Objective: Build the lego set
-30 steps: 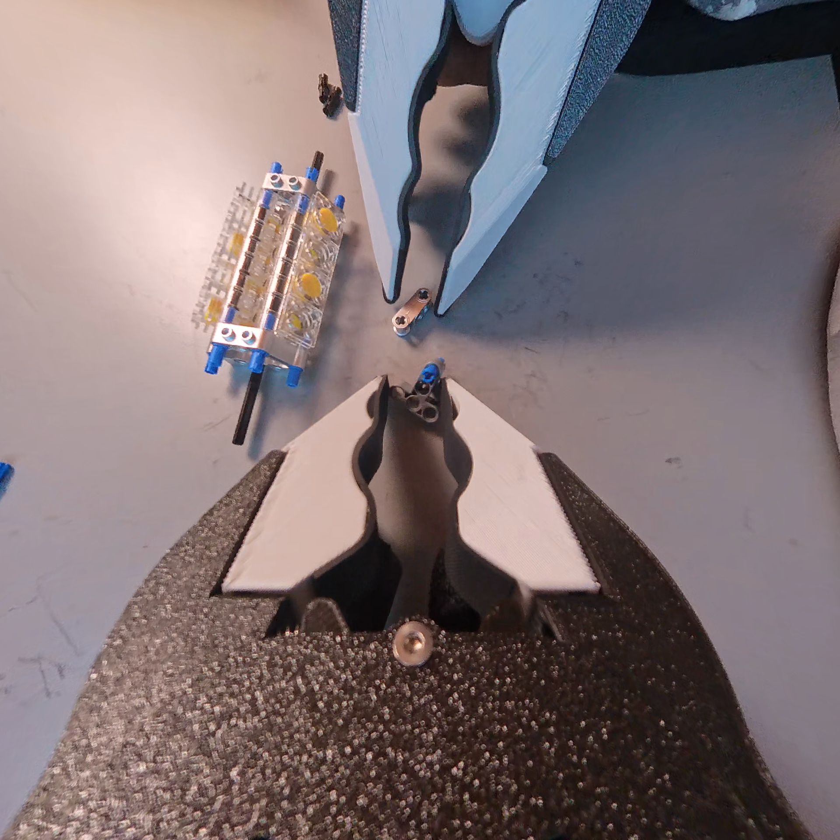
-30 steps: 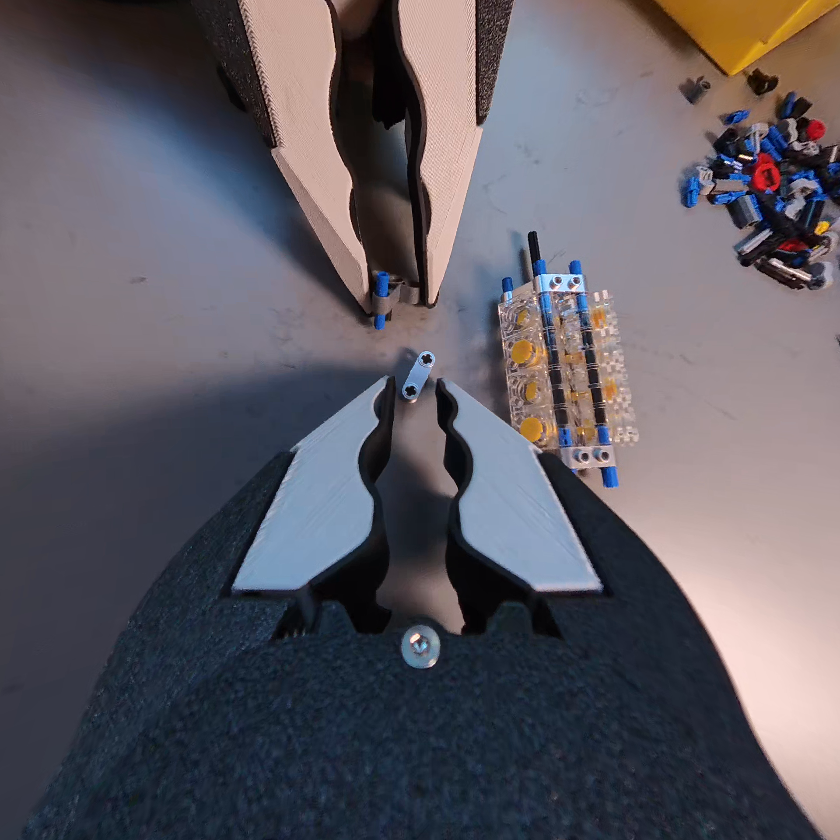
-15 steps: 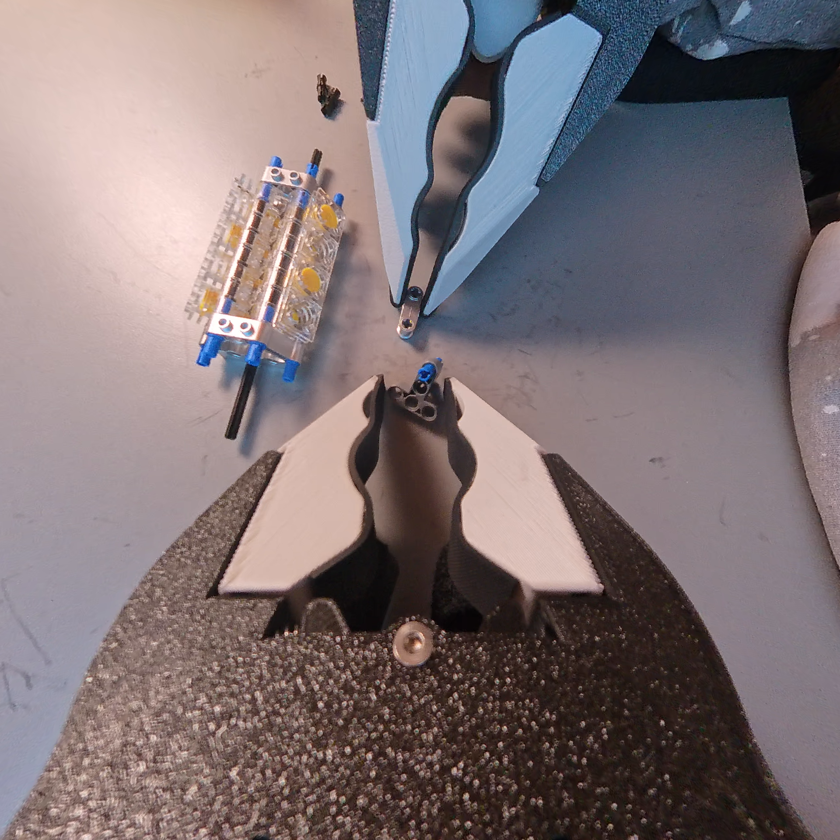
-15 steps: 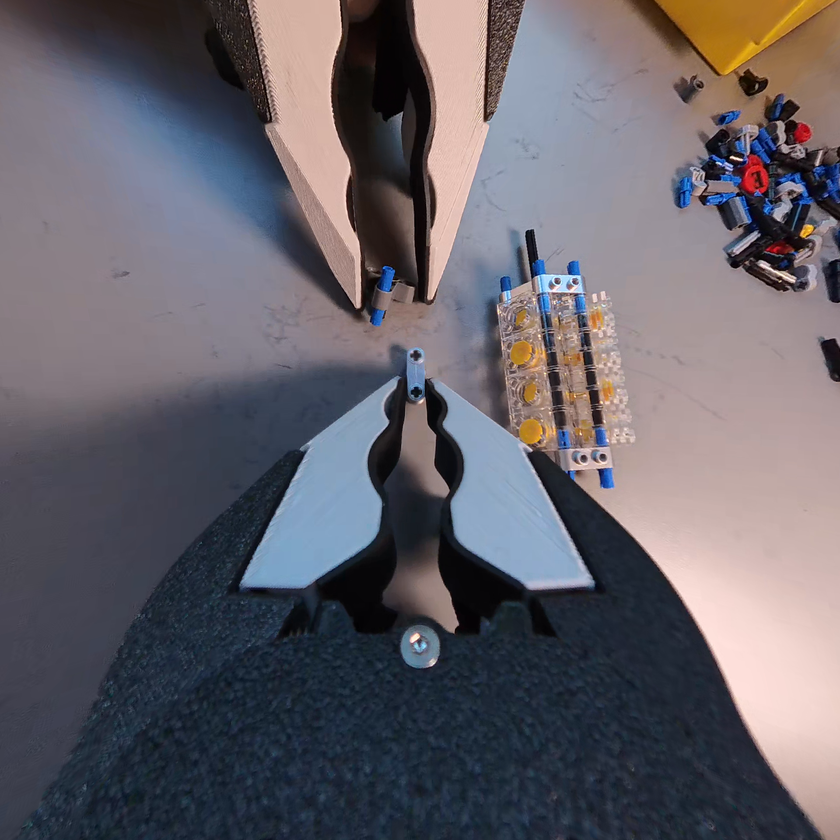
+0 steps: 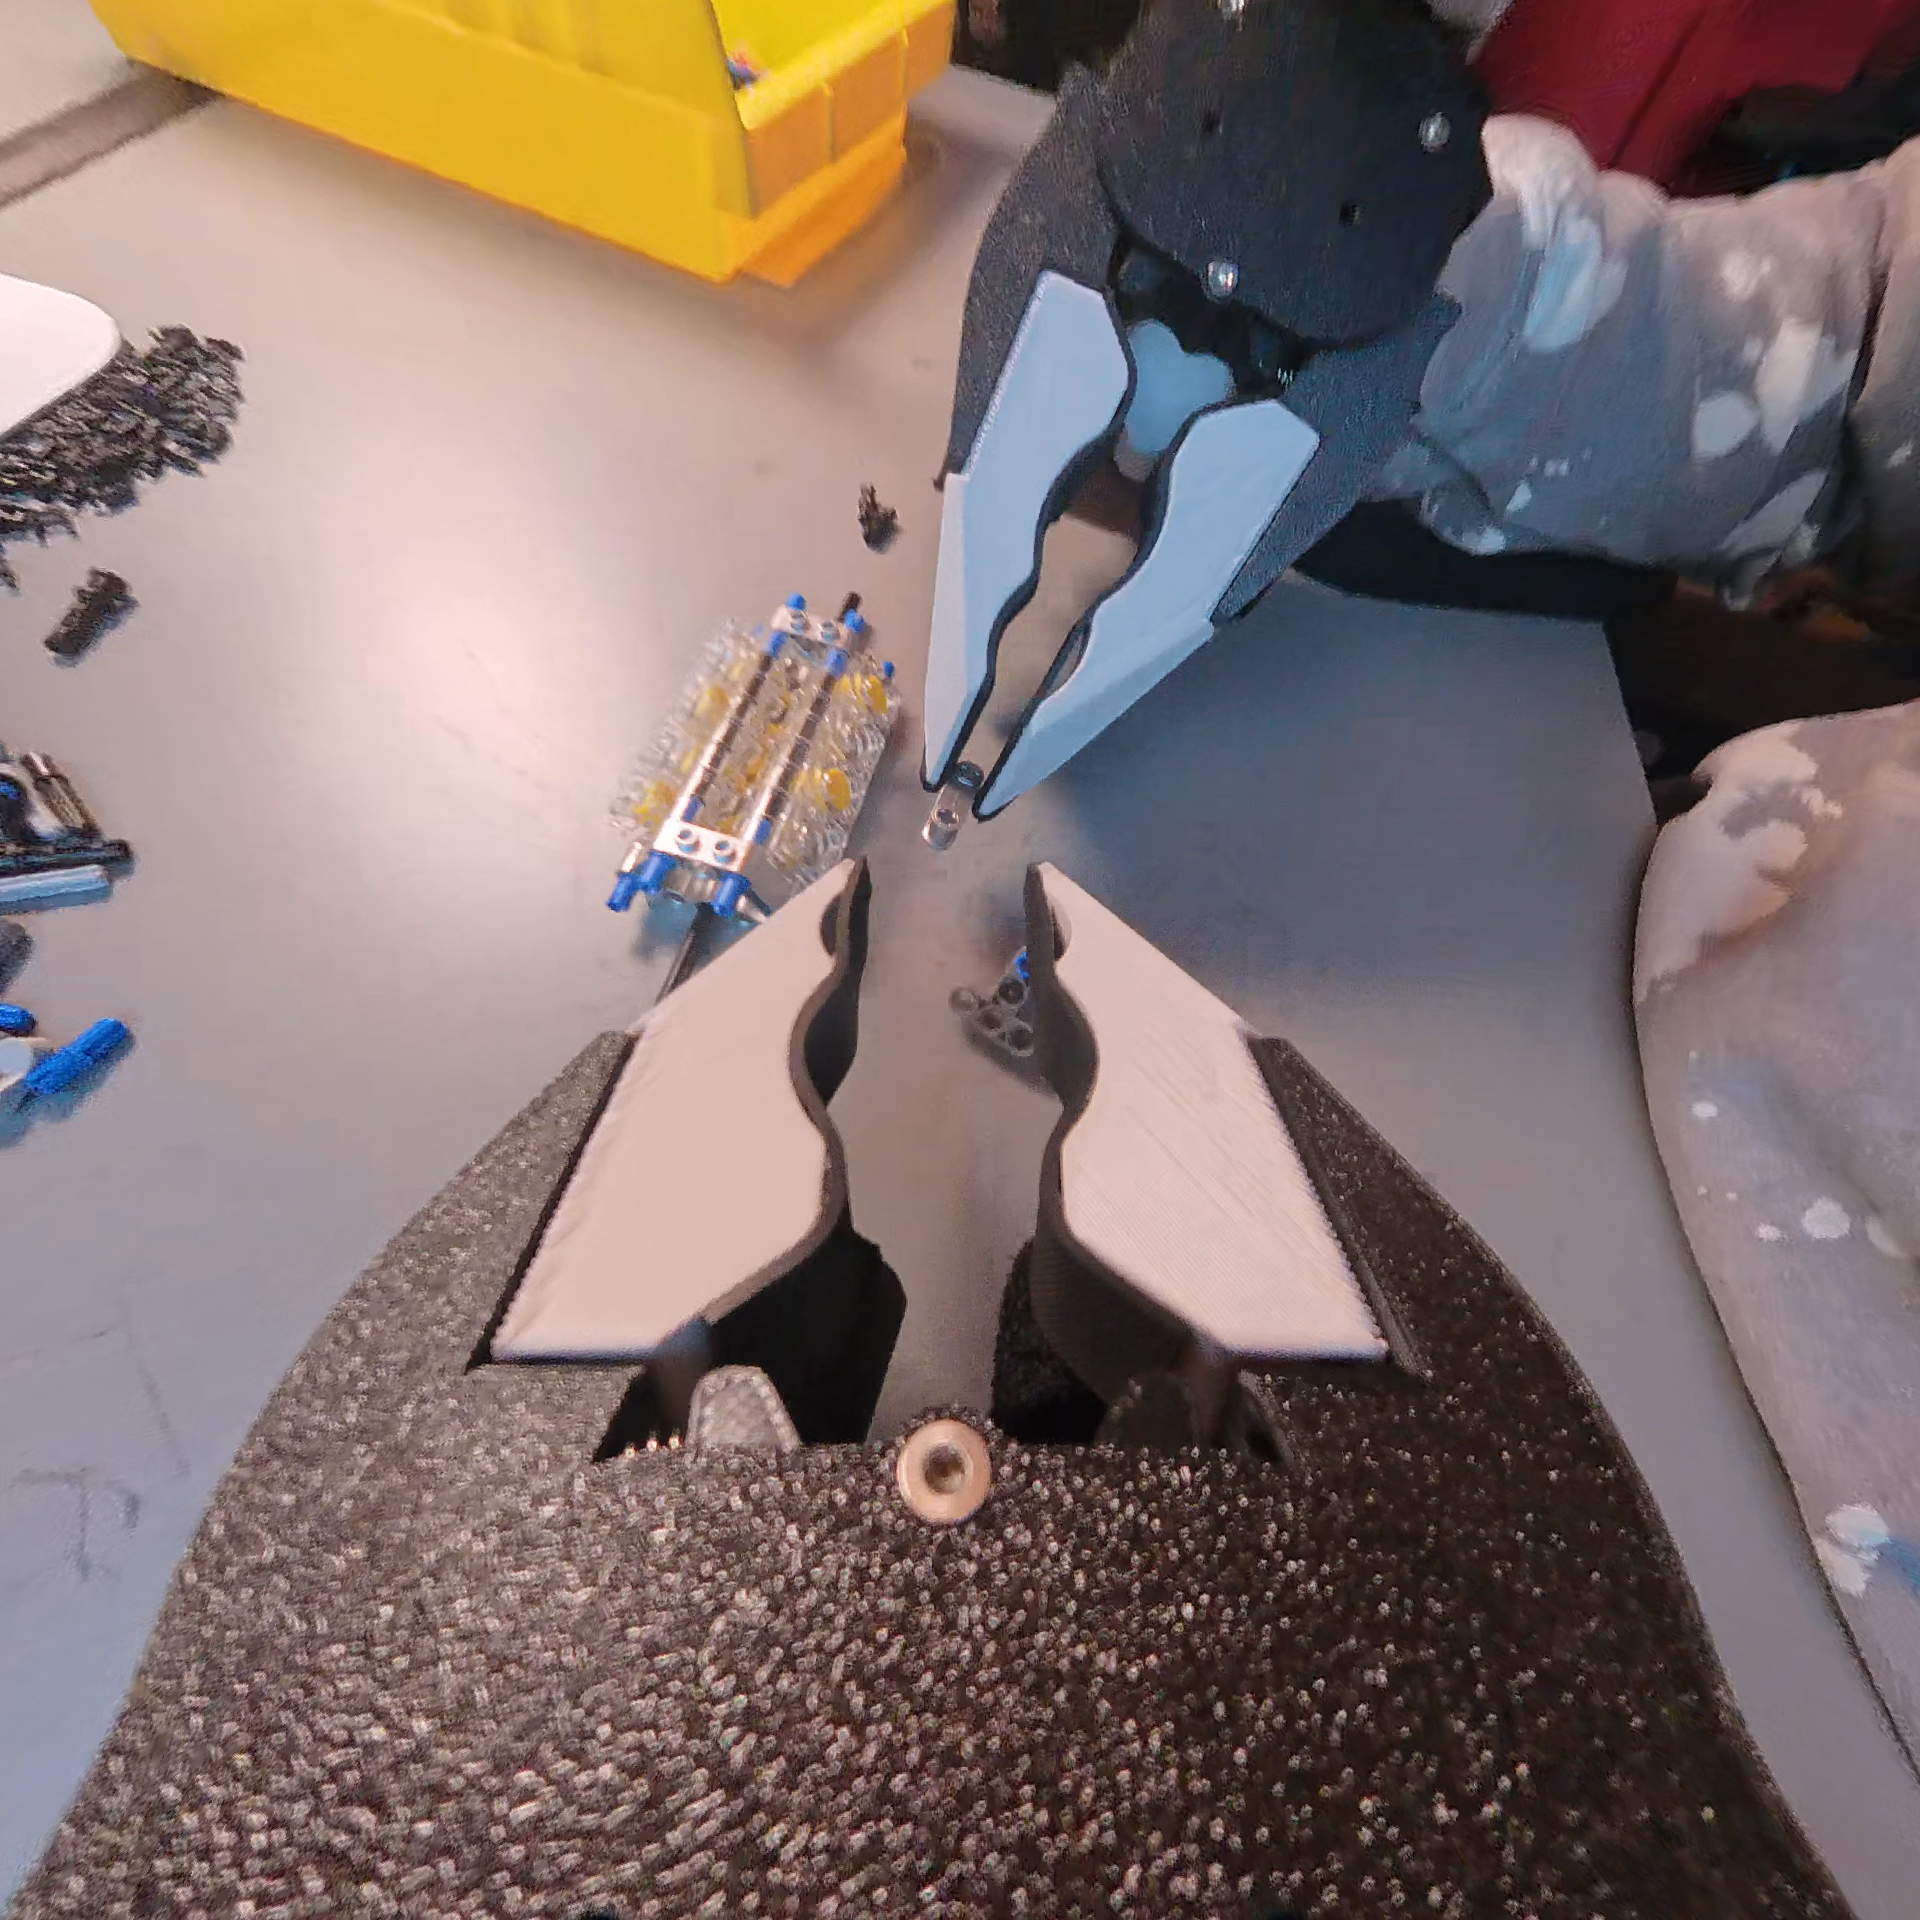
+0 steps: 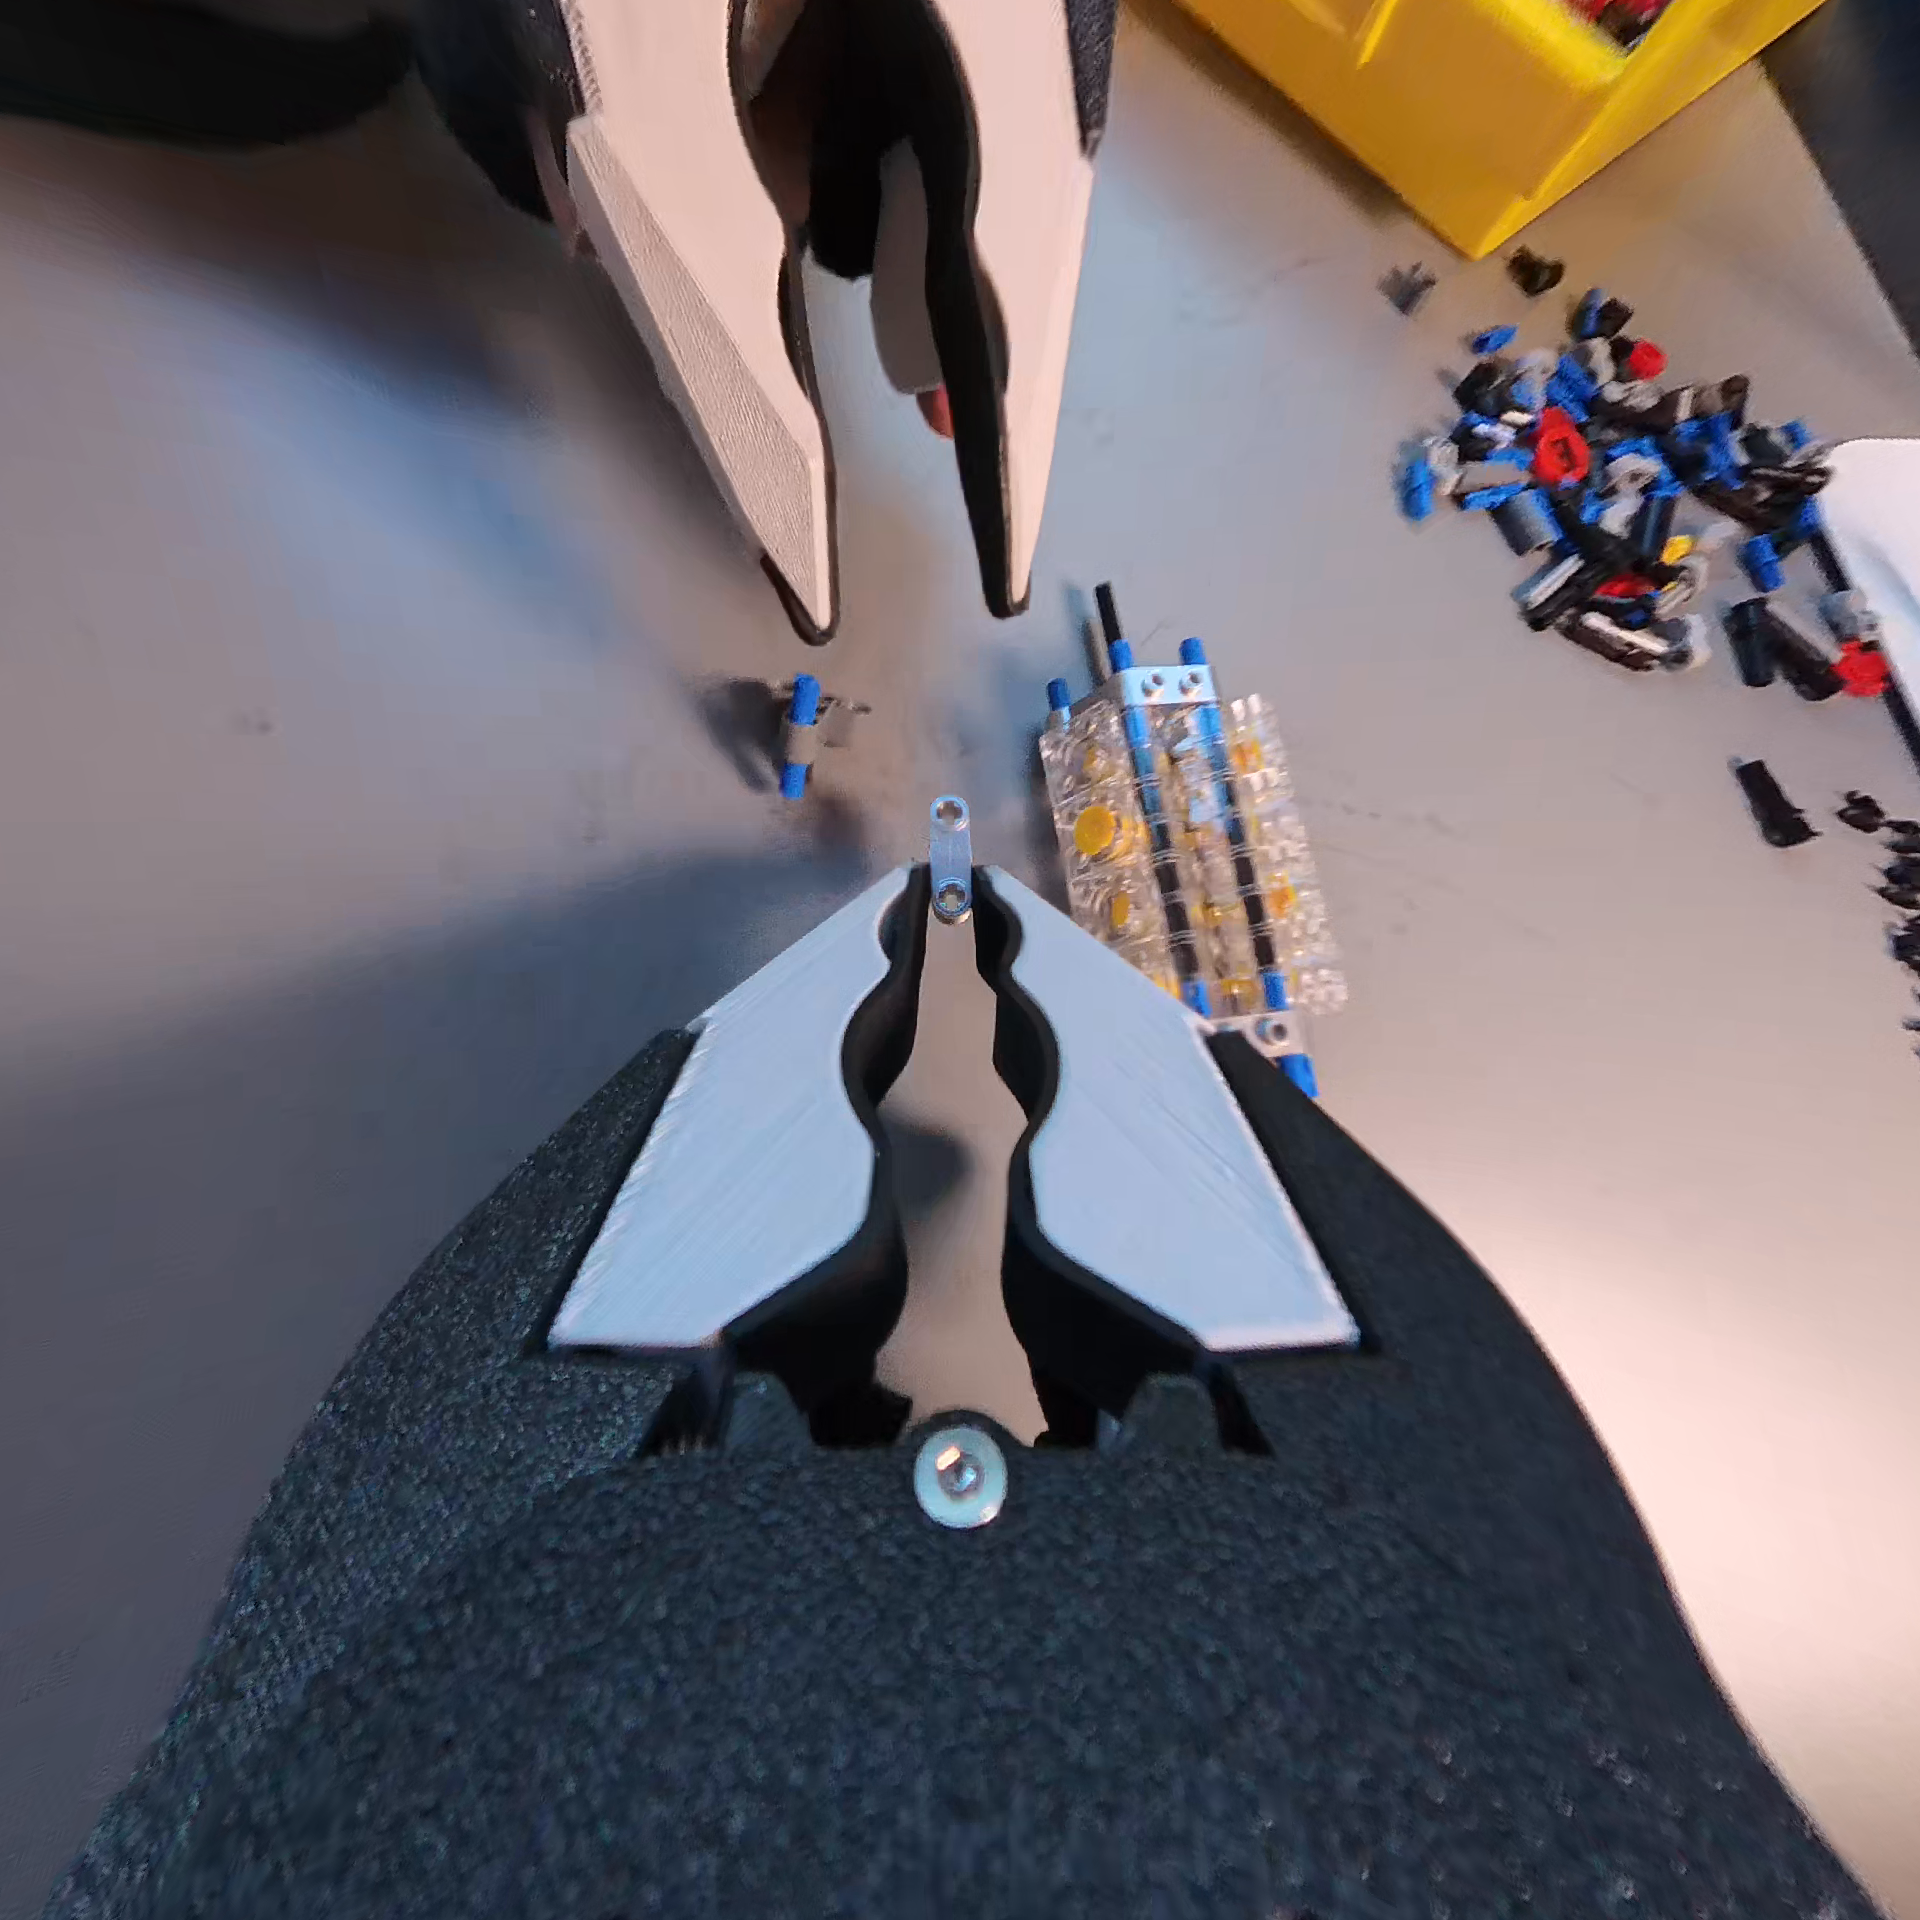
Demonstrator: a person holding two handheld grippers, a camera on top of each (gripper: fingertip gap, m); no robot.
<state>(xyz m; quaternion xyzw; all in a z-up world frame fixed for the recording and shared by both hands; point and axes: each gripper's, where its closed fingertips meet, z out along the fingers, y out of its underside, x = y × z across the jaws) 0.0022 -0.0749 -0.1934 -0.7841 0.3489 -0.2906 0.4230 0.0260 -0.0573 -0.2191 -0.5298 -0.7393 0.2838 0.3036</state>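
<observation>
My right gripper is shut on a small grey two-hole link and holds it just above the table; it also shows in the left wrist view with the link at its tips. My left gripper is open and empty, raised above the table; it shows in the right wrist view. A small grey connector with a blue pin lies loose on the table, partly hidden by my left finger in the left wrist view. A clear block assembly with yellow discs and blue pins lies beside them.
A yellow bin stands at the back. A pile of loose blue, black and red parts lies to the right. Black parts lie scattered at the left. A gloved hand holds the right gripper. Spacing between my two grippers at the tips: around 5 centimetres.
My left gripper opened, let go of the grey connector with the blue pin and rose away from it. My right gripper shut on the grey link and lifted it.
</observation>
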